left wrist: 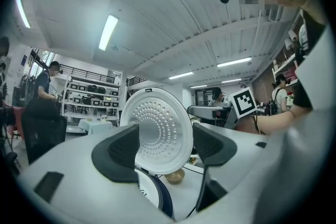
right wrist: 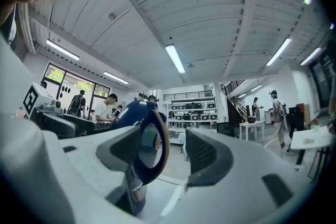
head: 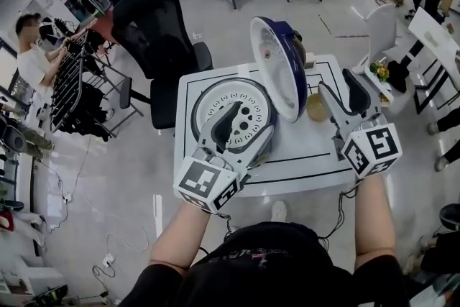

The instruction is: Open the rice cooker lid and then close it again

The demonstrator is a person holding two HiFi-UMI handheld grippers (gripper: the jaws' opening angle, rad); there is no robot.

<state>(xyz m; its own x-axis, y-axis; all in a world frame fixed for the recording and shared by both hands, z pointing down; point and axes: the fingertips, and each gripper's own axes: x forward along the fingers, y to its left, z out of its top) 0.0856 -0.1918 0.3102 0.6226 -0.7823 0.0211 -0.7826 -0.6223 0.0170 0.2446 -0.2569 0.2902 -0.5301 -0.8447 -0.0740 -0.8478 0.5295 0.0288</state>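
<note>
- Rice cooker [head: 215,101] sits on the white desk [head: 302,154], its lid [head: 275,68] standing upright and fully open.
- Left gripper [head: 241,136] hovers over the cooker's front rim, jaws apart and empty. Right gripper [head: 343,93], just beside the lid, is likewise spread and holds nothing.
- Opening looks done; closing calls for pushing the lid's top edge down until it latches.

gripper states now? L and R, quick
Left gripper: open, empty, above the cooker.
Right gripper: open, empty, beside the raised lid.
</note>
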